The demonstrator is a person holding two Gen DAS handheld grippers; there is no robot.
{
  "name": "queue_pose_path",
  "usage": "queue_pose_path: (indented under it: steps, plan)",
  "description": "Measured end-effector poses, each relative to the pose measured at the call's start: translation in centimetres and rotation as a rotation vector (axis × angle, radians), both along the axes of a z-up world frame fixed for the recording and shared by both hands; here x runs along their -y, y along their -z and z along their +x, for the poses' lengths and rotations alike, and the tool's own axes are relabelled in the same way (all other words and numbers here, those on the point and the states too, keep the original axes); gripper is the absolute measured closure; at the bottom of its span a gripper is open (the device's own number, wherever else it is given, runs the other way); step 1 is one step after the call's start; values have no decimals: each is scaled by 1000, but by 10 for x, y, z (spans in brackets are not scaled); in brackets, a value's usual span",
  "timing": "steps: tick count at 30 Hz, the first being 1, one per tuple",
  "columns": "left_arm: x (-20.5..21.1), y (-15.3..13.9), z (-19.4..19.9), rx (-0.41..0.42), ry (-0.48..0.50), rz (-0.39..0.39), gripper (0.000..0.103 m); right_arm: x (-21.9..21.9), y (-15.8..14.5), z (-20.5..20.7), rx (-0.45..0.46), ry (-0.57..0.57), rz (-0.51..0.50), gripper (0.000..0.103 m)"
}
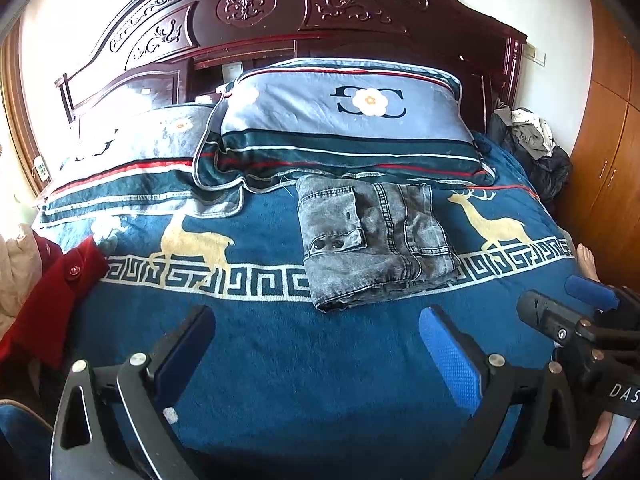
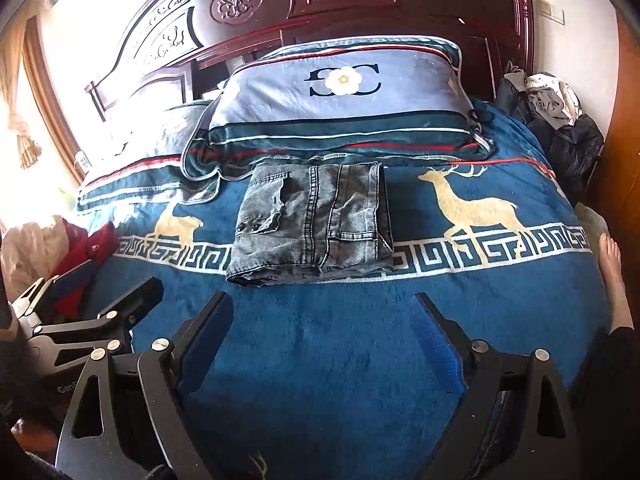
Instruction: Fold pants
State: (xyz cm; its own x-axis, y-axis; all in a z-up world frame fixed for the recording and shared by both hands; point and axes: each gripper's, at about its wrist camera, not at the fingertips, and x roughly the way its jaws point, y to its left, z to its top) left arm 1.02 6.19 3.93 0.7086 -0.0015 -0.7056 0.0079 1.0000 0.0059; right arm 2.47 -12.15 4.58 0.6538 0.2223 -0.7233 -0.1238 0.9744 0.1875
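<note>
Grey washed denim pants (image 1: 372,236) lie folded into a compact rectangle on the blue blanket (image 1: 320,360), just below the pillow; they also show in the right wrist view (image 2: 316,224). My left gripper (image 1: 316,336) is open and empty, hovering over the blanket well short of the pants. My right gripper (image 2: 324,320) is open and empty too, also short of the pants. The right gripper shows at the right edge of the left wrist view (image 1: 568,304), and the left gripper at the left edge of the right wrist view (image 2: 96,300).
Two striped pillows (image 1: 340,128) rest against a carved dark wooden headboard (image 1: 248,4). Red clothing (image 1: 52,280) lies at the bed's left edge. A pile of dark clothes (image 1: 532,140) sits at the far right corner by a wooden wardrobe (image 1: 608,160). A bare foot (image 2: 612,272) rests at the right.
</note>
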Motion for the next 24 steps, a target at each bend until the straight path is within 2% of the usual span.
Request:
queue_pose_path:
  steps: [5,13,24]
  plan:
    - [-1,1,2,-17,11,-26,0,-2,0,0,-4,-4,-8,14]
    - [3,1,4,-32,33,-16,0,-5,-1,-1,-2,-7,-13,14]
    - [-1,-1,5,-14,24,-20,0,-4,-3,0,3,-7,-10,14]
